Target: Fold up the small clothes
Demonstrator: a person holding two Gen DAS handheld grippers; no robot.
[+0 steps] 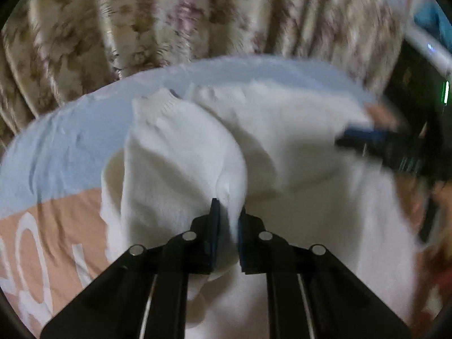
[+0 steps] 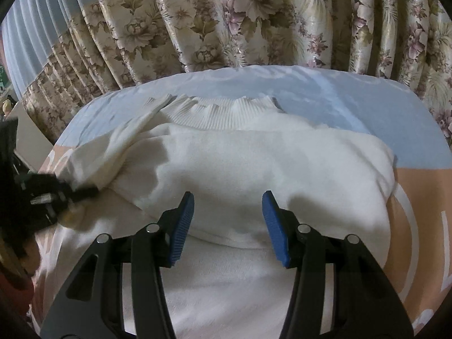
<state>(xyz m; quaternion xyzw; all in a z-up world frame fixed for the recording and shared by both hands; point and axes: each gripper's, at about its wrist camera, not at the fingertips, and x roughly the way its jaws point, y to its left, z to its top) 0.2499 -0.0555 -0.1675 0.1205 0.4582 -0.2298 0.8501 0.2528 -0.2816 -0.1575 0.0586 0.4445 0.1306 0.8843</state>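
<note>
A white knit sweater [image 2: 254, 158] lies spread on the bed, its ribbed collar [image 2: 220, 113] at the far side. My left gripper [image 1: 228, 206] is shut on a fold of its sleeve [image 1: 180, 152], and the white fabric bunches up between the pads. In the right wrist view the left gripper [image 2: 84, 191] shows at the left edge, holding the sleeve [image 2: 113, 147]. My right gripper [image 2: 227, 195] stands open just above the sweater's body with nothing pinched. In the left wrist view the right gripper [image 1: 353, 135] is a blurred dark shape at the right.
The bed sheet [image 2: 367, 99] is pale blue at the far side and peach with white letters nearer. A flowered curtain [image 2: 226, 14] hangs close behind the bed. Dark furniture [image 1: 418, 84] with a green light stands at the right.
</note>
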